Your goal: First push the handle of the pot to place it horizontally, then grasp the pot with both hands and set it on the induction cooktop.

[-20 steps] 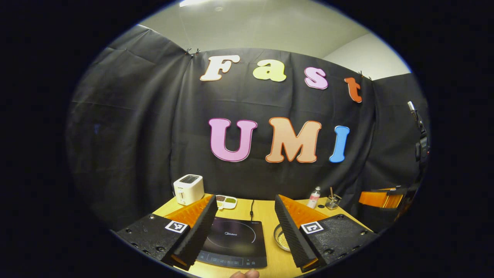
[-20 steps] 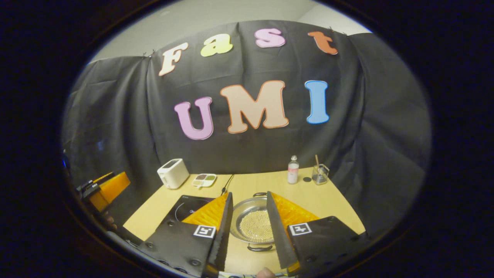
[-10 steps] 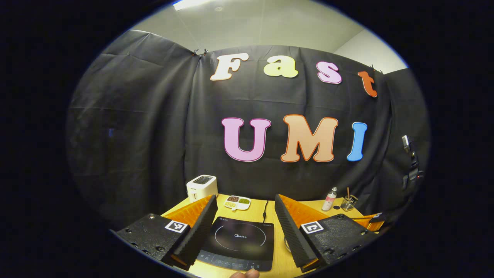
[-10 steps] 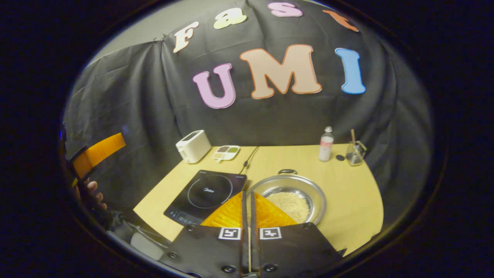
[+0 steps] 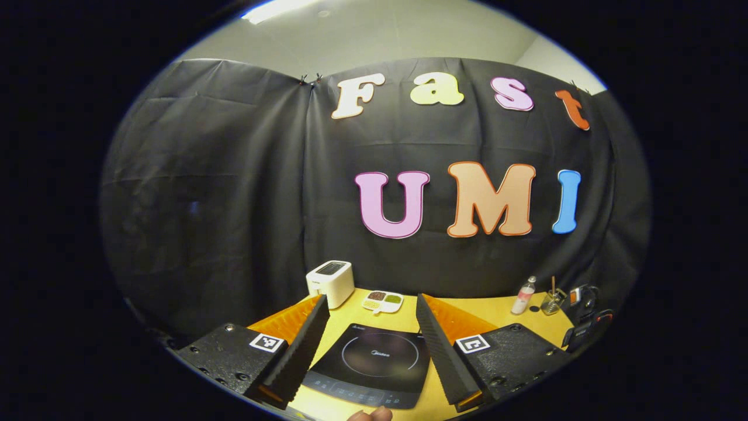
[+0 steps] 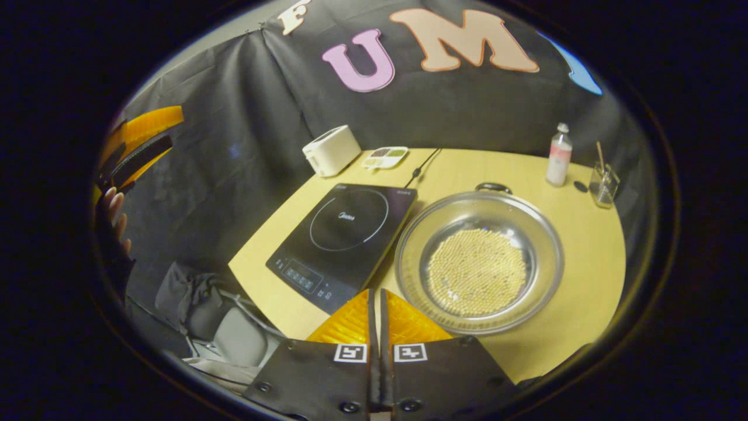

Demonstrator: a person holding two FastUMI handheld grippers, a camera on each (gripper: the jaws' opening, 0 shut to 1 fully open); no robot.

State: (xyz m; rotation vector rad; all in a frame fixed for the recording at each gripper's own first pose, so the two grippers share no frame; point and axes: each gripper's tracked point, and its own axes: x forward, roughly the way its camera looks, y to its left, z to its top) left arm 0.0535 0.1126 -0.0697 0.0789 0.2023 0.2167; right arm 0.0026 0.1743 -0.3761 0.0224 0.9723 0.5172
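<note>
One pot (image 6: 479, 263): round metal bowl shape, resting on table (image 6: 584, 245) directly right of the cooktop in the right gripper view, nearly touching its edge. Filled across the bottom with small pale beads (image 6: 476, 272). One dark handle (image 6: 494, 187) visible at the far rim.

One induction cooktop (image 6: 345, 234): black, flat, bare on top, cord (image 6: 423, 165) running toward the wall.

One white toaster (image 6: 331, 150) at the far left corner. One divided dish (image 6: 384, 156) beside it, holding dark and green contents. One bottle (image 6: 558, 155) and one glass jar (image 6: 602, 181) with a stick in it, far right.

Right gripper (image 6: 375, 304): fingers pressed together, gripping nothing, above the near table edge.

Left gripper (image 5: 368, 345): fingers spread wide, empty, framing the cooktop.
</note>
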